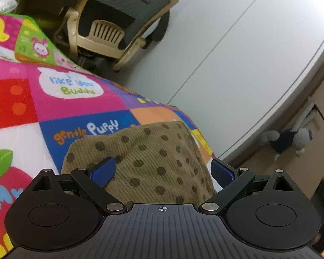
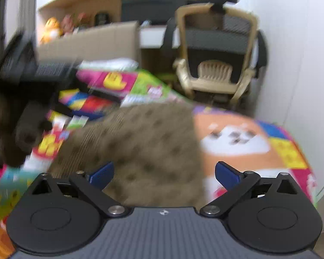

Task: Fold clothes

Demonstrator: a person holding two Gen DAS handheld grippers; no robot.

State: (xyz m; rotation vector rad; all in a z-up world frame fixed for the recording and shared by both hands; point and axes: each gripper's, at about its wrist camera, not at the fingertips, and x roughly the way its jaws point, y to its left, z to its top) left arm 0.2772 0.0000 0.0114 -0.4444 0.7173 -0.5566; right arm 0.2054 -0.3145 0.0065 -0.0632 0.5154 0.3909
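Observation:
A brown corduroy garment with dark dots [image 1: 149, 157] lies on a bright patchwork blanket [image 1: 60, 108] near the bed's edge. My left gripper [image 1: 163, 169] is open, its blue pads [image 1: 102, 170] spread to either side over the garment, holding nothing. In the blurred right wrist view the same garment [image 2: 140, 146] lies ahead. My right gripper [image 2: 164, 172] is open and empty above its near end. The left gripper [image 2: 30, 71] shows at the upper left of that view, raised above the blanket.
A beige office chair [image 1: 110, 26] stands on the pale floor [image 1: 226, 54] beyond the bed; it also shows in the right wrist view [image 2: 216, 54]. A grey soft toy [image 1: 289, 139] lies by the wall. A cardboard box [image 2: 92, 43] and a desk stand behind.

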